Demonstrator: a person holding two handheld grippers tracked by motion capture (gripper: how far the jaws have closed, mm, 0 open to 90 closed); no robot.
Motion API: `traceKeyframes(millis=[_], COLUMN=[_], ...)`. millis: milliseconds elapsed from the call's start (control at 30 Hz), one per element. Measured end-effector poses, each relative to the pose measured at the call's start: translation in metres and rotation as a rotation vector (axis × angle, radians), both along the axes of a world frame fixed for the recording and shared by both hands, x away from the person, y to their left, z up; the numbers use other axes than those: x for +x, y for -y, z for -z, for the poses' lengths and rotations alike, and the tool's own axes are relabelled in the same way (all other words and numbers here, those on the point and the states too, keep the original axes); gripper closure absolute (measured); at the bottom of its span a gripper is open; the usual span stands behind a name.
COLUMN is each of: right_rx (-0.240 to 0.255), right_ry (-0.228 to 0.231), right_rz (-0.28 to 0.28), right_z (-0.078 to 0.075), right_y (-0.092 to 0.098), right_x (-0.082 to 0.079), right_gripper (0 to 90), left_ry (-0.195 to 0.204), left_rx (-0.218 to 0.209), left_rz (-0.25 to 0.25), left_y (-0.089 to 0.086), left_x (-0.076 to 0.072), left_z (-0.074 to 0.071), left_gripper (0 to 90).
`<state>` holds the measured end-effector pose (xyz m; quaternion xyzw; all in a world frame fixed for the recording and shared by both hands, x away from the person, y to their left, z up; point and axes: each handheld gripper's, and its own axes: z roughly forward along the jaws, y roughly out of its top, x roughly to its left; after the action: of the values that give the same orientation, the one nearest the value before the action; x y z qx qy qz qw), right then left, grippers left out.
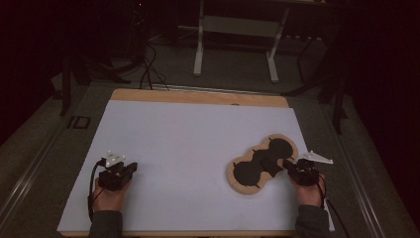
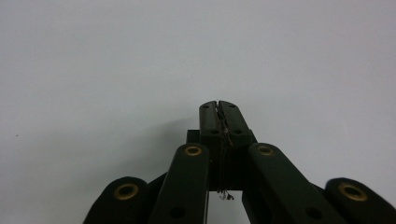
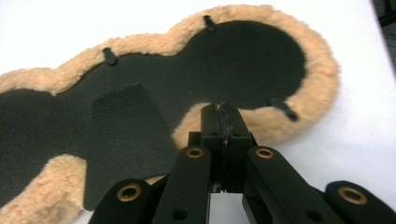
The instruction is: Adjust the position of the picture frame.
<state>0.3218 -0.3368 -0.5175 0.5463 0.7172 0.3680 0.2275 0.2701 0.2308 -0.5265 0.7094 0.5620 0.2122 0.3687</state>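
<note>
Left gripper (image 1: 130, 167): rested low at the left of the white desk (image 1: 188, 134), jaws pressed together on nothing, well apart from the pad.
Pad (image 1: 262, 164): lay flat at the right of the desk, a lobed black sheet edged all round with tan fleece (image 3: 299, 42), its black side up.
Handling: it looked light, soft and floppy, so I judged it would sag if lifted by one end; the fleece should give good grip, not slip.
Where to hold: the fleece rim at the near lobe, or the loose black flap (image 3: 126, 140) on its middle, seemed the easiest bites.
Tabs (image 3: 109, 56): small black ones sat along the rim, too slight to pull on, I thought.
Containers: I saw none on the desk.
Right gripper (image 3: 219, 109): jaws closed tight and empty, tips just at the pad's near fleece edge.
</note>
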Motion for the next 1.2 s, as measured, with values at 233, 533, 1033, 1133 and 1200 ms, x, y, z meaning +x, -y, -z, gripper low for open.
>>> traceKeyframes(millis=[233,533,1033,1133,1200], right_rx=[0.014,0.029,-0.013,-0.005,-0.005], right_ry=[-0.01,-0.013,-0.022,-0.02,-0.02], right_rz=[-0.009,-0.025,-0.031,-0.032,-0.032], right_z=[0.0008,0.0012,0.0059,0.0062,0.0062], right_y=[-0.0014,-0.0012,-0.0021,-0.0028,-0.003], right_x=[0.0002,-0.003,-0.0069,-0.0074,-0.0075], right_gripper=[90.0,90.0,90.0,90.0,90.0], left_ry=[-0.006,-0.007,-0.01,-0.009,-0.008], left_rx=[-0.001,0.005,0.023,0.024,0.024], left_rz=[-0.023,-0.02,-0.01,-0.009,-0.01], left_y=[-0.0028,-0.0017,0.0015,0.0016,0.0018], left_x=[-0.001,-0.0013,-0.0007,-0.0007,-0.0007], left_z=[0.0003,0.0003,0.0005,0.0004,0.0003], left_gripper=[89.7,89.7,89.7,89.7,89.7])
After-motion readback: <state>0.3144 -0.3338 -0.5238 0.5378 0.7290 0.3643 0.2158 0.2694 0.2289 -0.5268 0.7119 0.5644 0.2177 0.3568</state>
